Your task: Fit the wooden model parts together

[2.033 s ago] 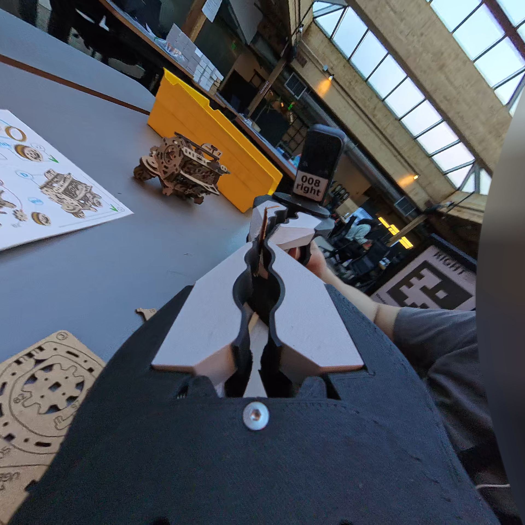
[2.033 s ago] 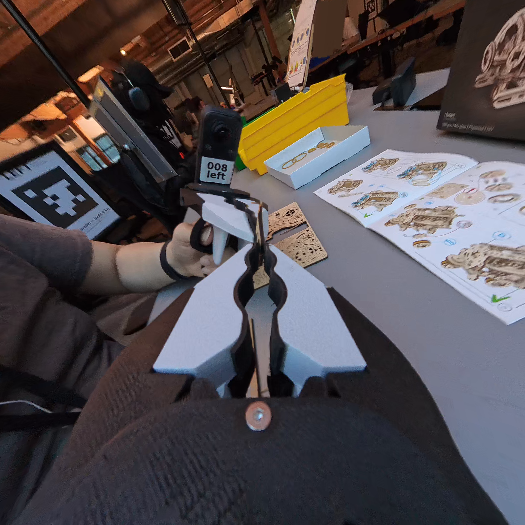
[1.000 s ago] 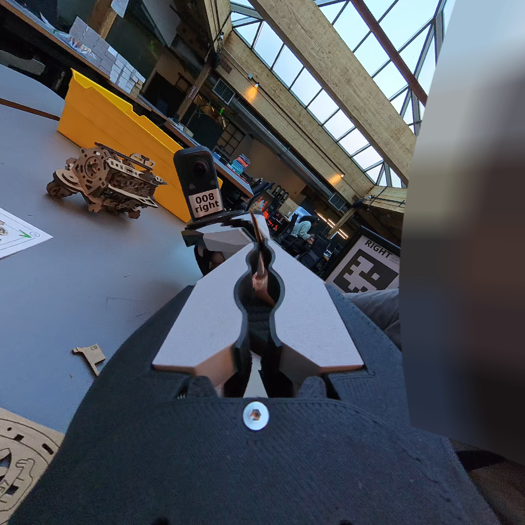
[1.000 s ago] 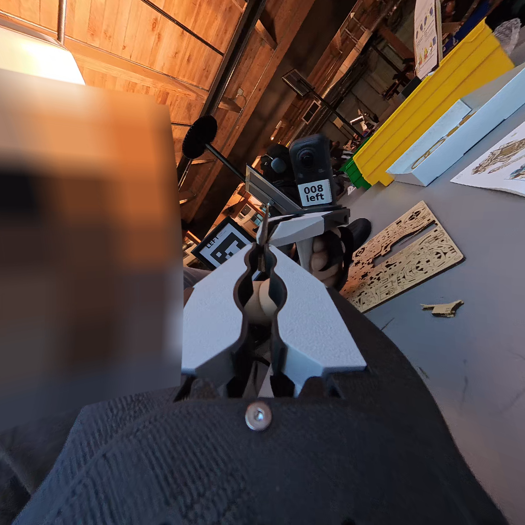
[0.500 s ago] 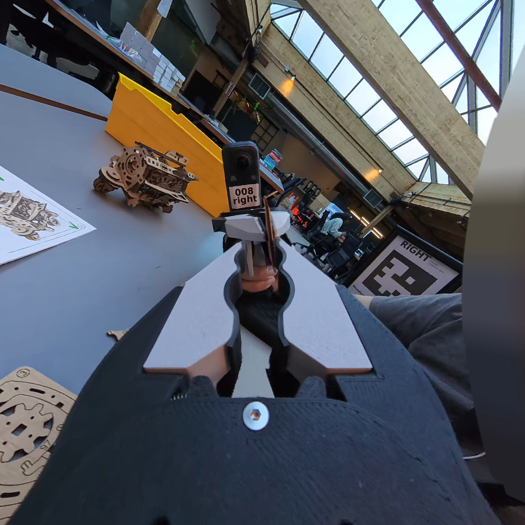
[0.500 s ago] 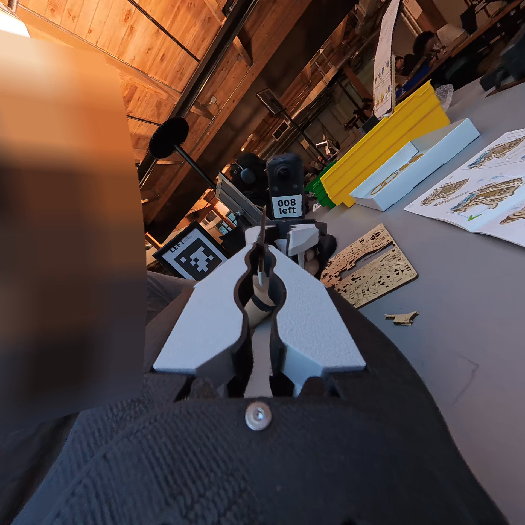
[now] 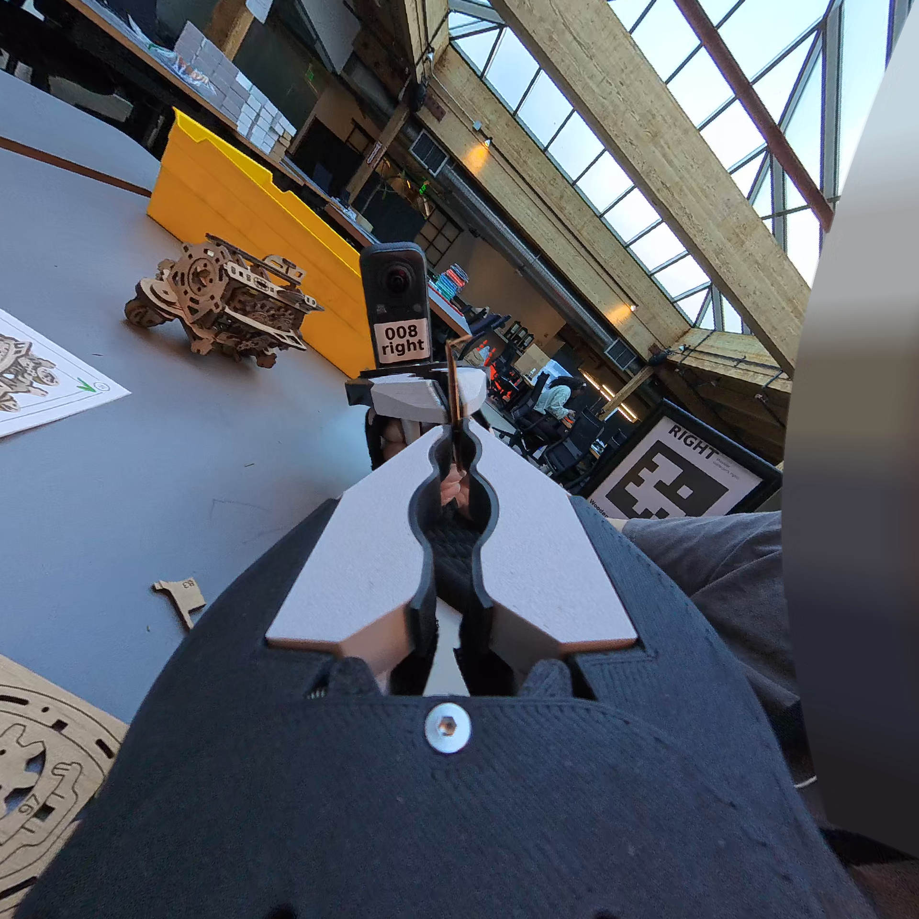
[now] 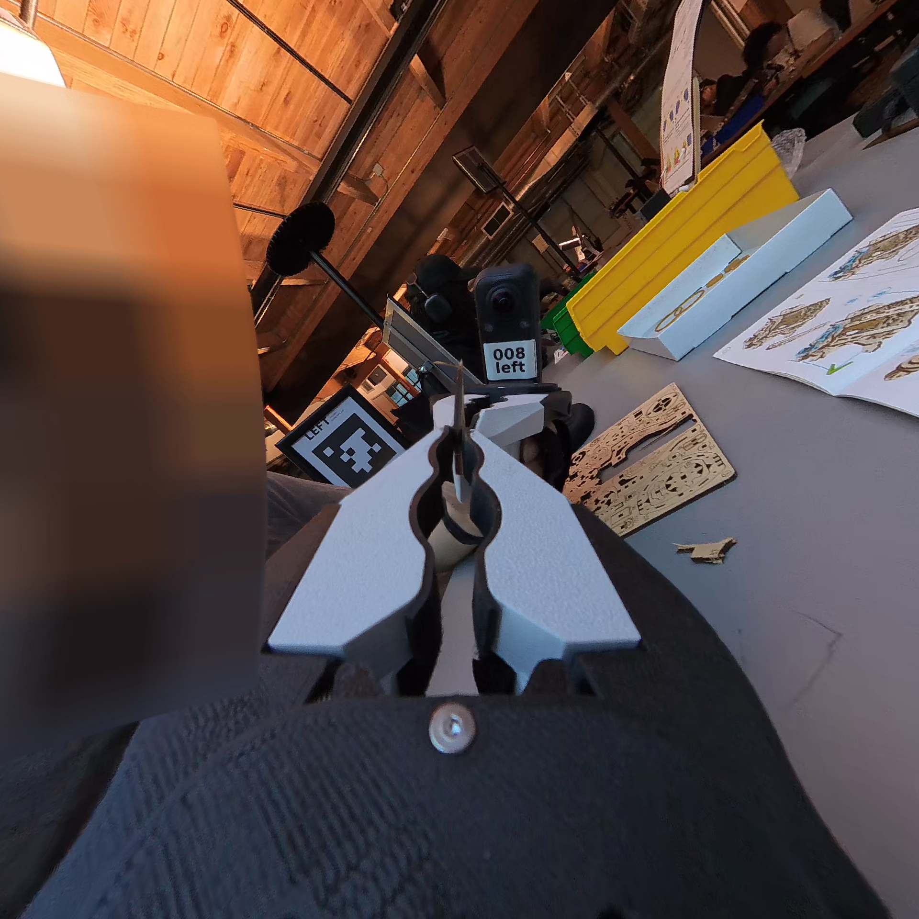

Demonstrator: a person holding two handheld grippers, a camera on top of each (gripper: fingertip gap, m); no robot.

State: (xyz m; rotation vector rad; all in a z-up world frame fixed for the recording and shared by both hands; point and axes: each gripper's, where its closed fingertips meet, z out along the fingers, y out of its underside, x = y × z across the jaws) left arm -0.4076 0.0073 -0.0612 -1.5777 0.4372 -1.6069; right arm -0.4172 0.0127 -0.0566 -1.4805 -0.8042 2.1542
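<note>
My left gripper is shut on a thin wooden part, seen edge-on and standing up from the tips. The right gripper faces it tip to tip, just beyond, touching the same spot. In the right wrist view my right gripper is shut on a thin wooden part, also edge-on, with the left gripper right behind it. I cannot tell whether this is one part or two joined. The half-built wooden model stands on the grey table to the left.
A yellow bin stands behind the model. An instruction sheet, a wooden scrap and a cut-out wooden sheet lie on the left. The right wrist view shows a fret sheet, a white box and a booklet. Less than 4 cm separates the two grippers' tips. The half-built wooden model is about equally far from each gripper, around 20 cm.
Both grippers have swung and tilted while staying face to face over the table edge. Their tips have drawn closer together around the thin wooden part. Both stay shut.
</note>
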